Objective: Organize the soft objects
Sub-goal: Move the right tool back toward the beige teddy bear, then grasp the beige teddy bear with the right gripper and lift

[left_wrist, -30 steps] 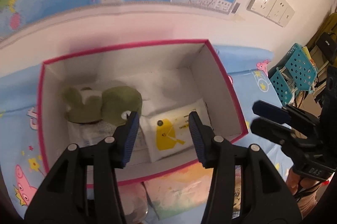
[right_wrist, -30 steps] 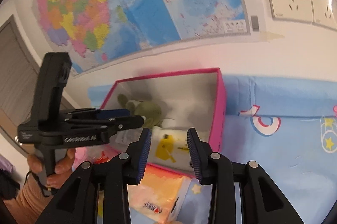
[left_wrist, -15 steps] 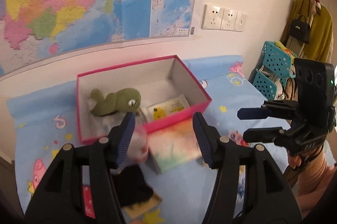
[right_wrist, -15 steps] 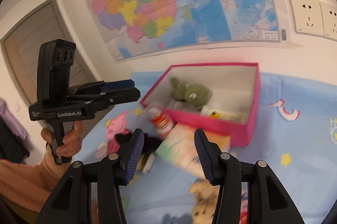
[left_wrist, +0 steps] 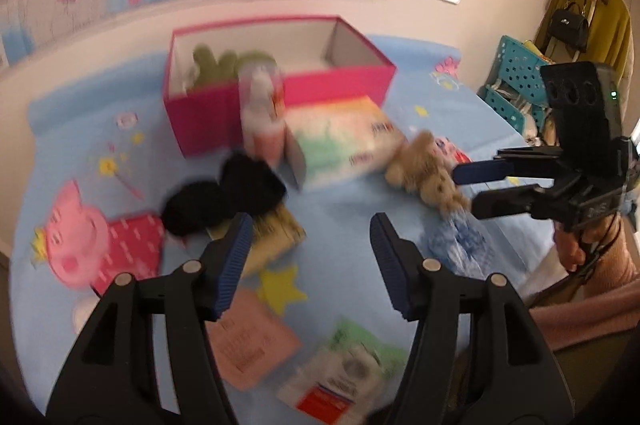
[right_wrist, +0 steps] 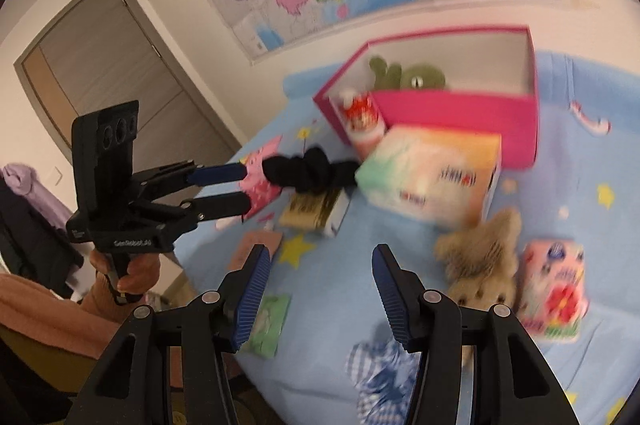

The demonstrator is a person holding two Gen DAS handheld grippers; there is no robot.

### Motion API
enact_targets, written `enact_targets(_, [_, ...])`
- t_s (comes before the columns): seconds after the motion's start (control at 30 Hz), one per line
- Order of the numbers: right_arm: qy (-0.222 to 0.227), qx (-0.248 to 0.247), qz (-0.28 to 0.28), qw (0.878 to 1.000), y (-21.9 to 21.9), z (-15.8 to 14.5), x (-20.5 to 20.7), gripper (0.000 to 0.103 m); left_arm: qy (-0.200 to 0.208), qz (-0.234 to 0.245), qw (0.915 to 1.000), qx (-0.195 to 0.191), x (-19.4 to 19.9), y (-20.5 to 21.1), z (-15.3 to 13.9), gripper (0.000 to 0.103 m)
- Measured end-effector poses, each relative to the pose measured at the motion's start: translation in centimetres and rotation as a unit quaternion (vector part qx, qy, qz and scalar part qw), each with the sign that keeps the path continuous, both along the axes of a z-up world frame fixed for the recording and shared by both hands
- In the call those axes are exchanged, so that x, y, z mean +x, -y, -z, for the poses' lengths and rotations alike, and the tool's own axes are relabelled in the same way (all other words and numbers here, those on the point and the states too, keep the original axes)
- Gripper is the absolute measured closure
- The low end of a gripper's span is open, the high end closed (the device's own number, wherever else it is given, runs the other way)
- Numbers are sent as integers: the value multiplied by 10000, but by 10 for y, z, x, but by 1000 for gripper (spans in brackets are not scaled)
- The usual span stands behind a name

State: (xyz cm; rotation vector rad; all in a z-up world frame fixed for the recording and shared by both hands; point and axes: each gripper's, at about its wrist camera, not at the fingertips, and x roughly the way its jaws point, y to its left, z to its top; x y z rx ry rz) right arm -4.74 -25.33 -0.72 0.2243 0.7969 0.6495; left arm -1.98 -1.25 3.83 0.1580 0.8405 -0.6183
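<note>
A pink box (left_wrist: 224, 113) (right_wrist: 472, 113) stands at the back of the blue bed with a green plush (left_wrist: 224, 63) (right_wrist: 420, 75) inside. In front lie a black soft item (left_wrist: 228, 193) (right_wrist: 316, 169), a tan plush (left_wrist: 424, 173) (right_wrist: 480, 257), a blue checked cloth (left_wrist: 460, 241) (right_wrist: 380, 365) and a pastel tissue pack (left_wrist: 344, 141) (right_wrist: 432, 173). My left gripper (left_wrist: 312, 261) (right_wrist: 236, 191) is open and empty above the front of the bed. My right gripper (right_wrist: 320, 289) (left_wrist: 468, 189) is open and empty over the bed's front right.
A small bottle (left_wrist: 262, 113) (right_wrist: 362, 121) leans at the box front. Flat packets (left_wrist: 248, 341) (right_wrist: 264, 321), a yellowish book (right_wrist: 316, 209) and a pink floral pack (right_wrist: 554, 293) lie on the sheet. Teal baskets (left_wrist: 516, 73) stand right of the bed.
Both grippers have pulled back and up from the pink box, so the whole bed shows. Both jaws have opened wider. The frames now are motion-blurred.
</note>
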Motion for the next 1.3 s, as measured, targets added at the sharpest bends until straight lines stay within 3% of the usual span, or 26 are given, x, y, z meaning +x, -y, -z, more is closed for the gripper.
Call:
enact_targets(0.17, [-145, -155, 330, 9992, 12, 16, -13, 49, -257, 156, 9994, -162, -18, 4, 17, 40])
enact_targets(0.4, [-270, -227, 1042, 9939, 49, 26, -25, 49, -470, 705, 9961, -264, -27, 47, 32, 40])
enact_targets(0.63, [-354, -269, 1261, 9910, 63, 35, -25, 49, -767, 1123, 9905, -178, -23, 87, 50, 40])
enact_targets(0.83, [-361, -275, 1326, 9901, 62, 40, -13, 49, -875, 1067, 9904, -50, -10, 96, 57, 40])
enact_targets(1.27, [-130, -1674, 1718, 9707, 36, 62, 20, 46, -720, 884, 9929, 336, 23, 109, 58, 40])
enact_targets(1.3, [-94, -1741, 1721, 9695, 35, 63, 20, 51, -723, 903, 9927, 346, 25, 111, 58, 40])
